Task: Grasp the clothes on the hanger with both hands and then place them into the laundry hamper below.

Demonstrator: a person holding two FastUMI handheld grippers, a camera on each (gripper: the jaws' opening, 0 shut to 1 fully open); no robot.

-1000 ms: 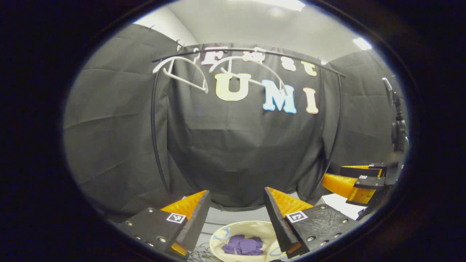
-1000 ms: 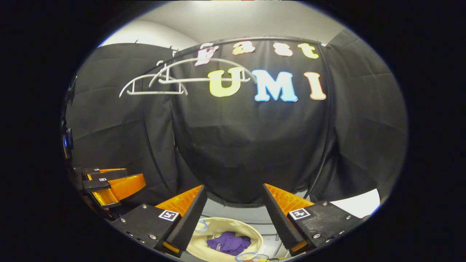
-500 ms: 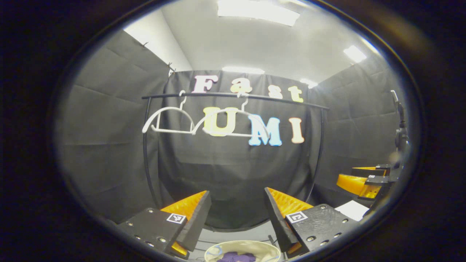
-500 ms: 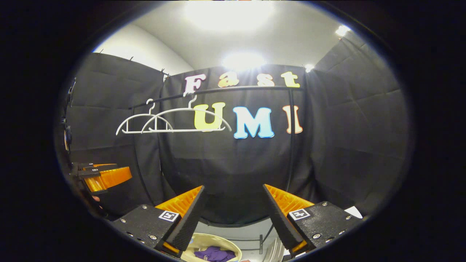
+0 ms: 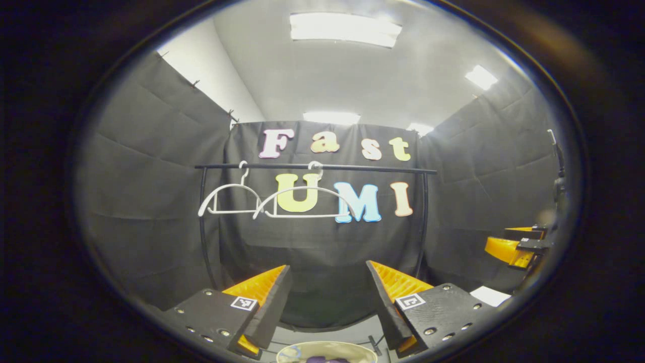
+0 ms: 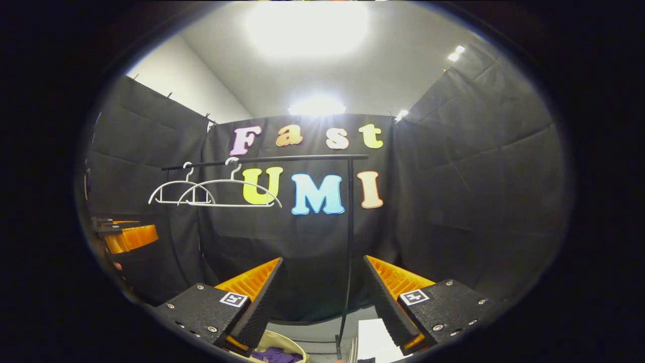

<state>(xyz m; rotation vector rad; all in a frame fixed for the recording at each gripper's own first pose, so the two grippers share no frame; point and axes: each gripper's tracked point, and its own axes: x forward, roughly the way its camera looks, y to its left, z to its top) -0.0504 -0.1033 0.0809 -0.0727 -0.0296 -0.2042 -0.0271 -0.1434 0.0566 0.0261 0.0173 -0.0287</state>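
Purple clothes [image 6: 276, 355] lie in the cream laundry hamper [image 5: 326, 349] at the lower edge below my left gripper [image 5: 327, 297] and right gripper [image 6: 322, 295], both wide open and empty, facing two bare white hangers [image 5: 272, 201] on the black rail [image 6: 267, 160].

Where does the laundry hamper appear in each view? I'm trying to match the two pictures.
Left gripper view: laundry hamper at the bottom edge, between the left gripper fingers.
Right gripper view: hamper at the bottom edge, left of centre, beside the right gripper inner left finger.
Shared landmark: the black rail with two bare white hangers.
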